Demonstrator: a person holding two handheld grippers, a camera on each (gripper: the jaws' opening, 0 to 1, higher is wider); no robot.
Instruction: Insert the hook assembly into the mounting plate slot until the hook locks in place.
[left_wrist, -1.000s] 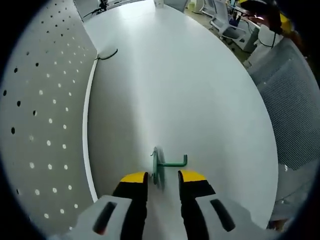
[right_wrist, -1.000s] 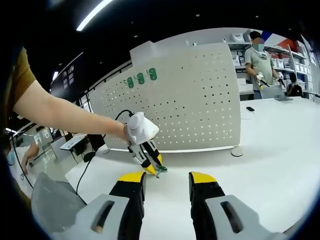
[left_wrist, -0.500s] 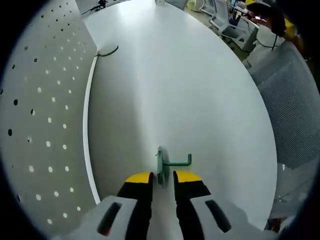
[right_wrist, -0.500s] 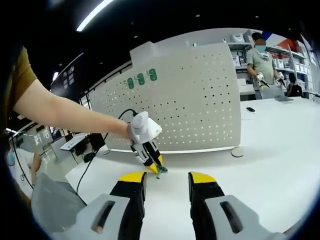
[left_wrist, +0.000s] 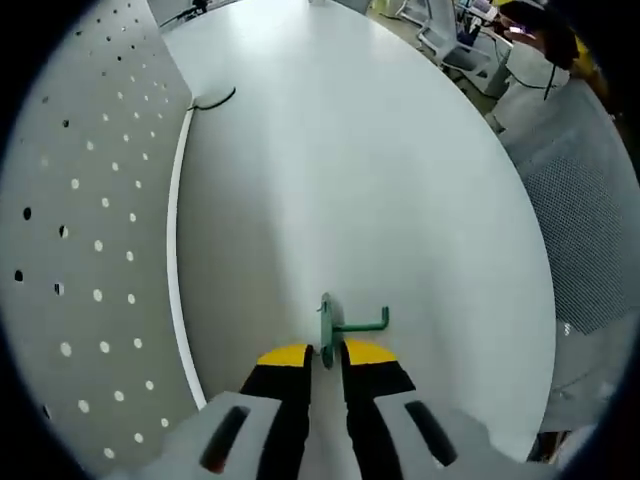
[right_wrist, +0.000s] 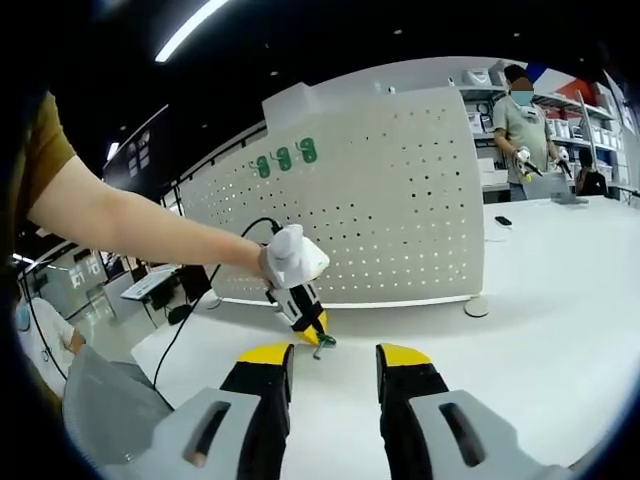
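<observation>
A green hook assembly (left_wrist: 340, 325) with a flat base and a bent arm stands on the white table (left_wrist: 380, 180). My left gripper (left_wrist: 326, 353) has its yellow-tipped jaws shut on the hook's base. The white perforated mounting plate (left_wrist: 90, 250) stands upright along the left of the left gripper view. In the right gripper view the left gripper (right_wrist: 312, 333) reaches down to the green hook (right_wrist: 324, 341) in front of the pegboard (right_wrist: 390, 200). My right gripper (right_wrist: 335, 356) hangs open above the table with nothing between its jaws.
Three green hooks (right_wrist: 284, 158) hang high on the pegboard. A black cable (left_wrist: 213, 103) lies at the plate's far end. A round white foot (right_wrist: 477, 306) sits at the plate's right corner. A grey mesh chair (left_wrist: 590, 230) and a standing person (right_wrist: 522, 120) are beyond the table.
My left gripper's jaws have narrowed from apart to shut on the green hook's base. The right gripper has stayed open and nearly still.
</observation>
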